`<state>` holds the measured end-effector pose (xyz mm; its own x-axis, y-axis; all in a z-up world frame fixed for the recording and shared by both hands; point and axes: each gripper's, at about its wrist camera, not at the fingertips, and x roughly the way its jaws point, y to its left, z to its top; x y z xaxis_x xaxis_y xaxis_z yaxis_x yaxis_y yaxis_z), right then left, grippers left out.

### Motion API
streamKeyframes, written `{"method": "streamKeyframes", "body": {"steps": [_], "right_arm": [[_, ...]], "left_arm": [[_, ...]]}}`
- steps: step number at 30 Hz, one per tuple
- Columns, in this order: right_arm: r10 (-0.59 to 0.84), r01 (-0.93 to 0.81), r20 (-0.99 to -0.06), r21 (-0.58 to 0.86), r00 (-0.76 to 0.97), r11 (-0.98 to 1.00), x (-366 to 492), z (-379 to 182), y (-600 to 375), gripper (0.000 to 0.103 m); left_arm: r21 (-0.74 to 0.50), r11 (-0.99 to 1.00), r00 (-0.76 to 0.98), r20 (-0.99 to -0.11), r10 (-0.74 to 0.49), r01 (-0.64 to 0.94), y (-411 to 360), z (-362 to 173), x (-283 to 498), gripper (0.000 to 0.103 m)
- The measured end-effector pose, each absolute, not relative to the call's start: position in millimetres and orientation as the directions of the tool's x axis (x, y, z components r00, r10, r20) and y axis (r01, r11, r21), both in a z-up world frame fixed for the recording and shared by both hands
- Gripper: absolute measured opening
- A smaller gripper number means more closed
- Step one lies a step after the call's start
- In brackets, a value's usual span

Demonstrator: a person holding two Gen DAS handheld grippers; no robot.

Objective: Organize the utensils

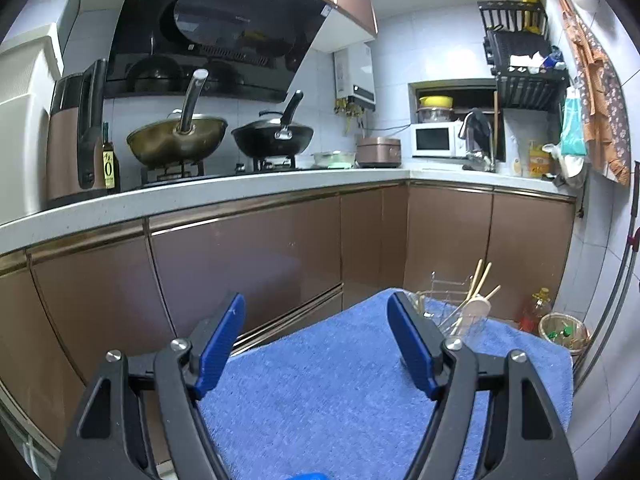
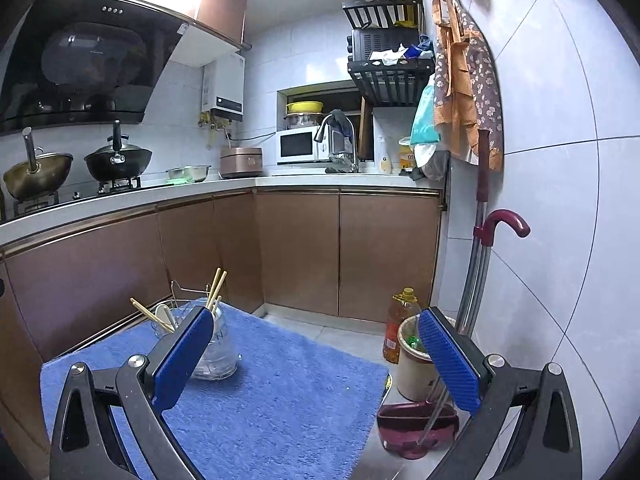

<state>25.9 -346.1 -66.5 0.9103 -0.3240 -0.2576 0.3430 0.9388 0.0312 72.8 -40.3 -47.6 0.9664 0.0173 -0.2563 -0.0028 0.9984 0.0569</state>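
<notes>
Hovering over blue towel point(image 1: 340, 380) spread on worktop, both tongs empty & spread wide. Left tongs point(image 1: 316, 336) above towel's middle, blue pads point(image 1: 218, 352) well apart, nothing between. Right tongs point(image 2: 316, 356) same: jaws gaping, nothing gripped, left pad overlapping glass jar in view, contact can't tell; right pad out past towel's right edge, over floor.

Utensils parked at towel's far corner. Clear glass jar point(image 2: 218, 354) upright there, w/ white spoon point(image 1: 476, 308) and wooden chopsticks point(image 2: 216, 288) standing in it, tips leaning out above rim. Just behind jar, wire rack point(image 1: 448, 284), partly hidden; more chopsticks point(image 2: 150, 314) angled out to one side, near another white spoon point(image 2: 164, 314). Whether those sit in rack or jar: can't tell.

Off towel's right edge, on floor: oil bottle point(image 2: 400, 328), amber liquid inside; cream crock point(image 2: 414, 368) beside it, green items in its mouth, unclear what. Maroon dustpan point(image 2: 416, 428) near it, long-handled.

Background kitchen counter: brass-coloured wok point(image 1: 176, 140) & lidded black wok point(image 1: 272, 136) on stove, steel bowls point(image 2: 188, 174), rice cooker point(image 1: 378, 152), microwave point(image 1: 438, 140), yellow bowl point(image 2: 304, 107) stacked on a pot in wall niche. Black wall shelf point(image 2: 390, 76) holding toaster oven, cloths.
</notes>
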Motion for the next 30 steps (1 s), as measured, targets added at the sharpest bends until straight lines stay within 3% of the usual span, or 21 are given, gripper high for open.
{"method": "streamKeyframes", "body": {"steps": [30], "right_arm": [[-0.338, 0.346, -0.223, -0.001, 0.914, 0.938, 51.5, -79.6, -377.5, 0.103]], "left_arm": [[0.086, 0.995, 0.953, -0.296, 0.069, -0.045, -68.6, -58.2, 100.1, 0.072]]}}
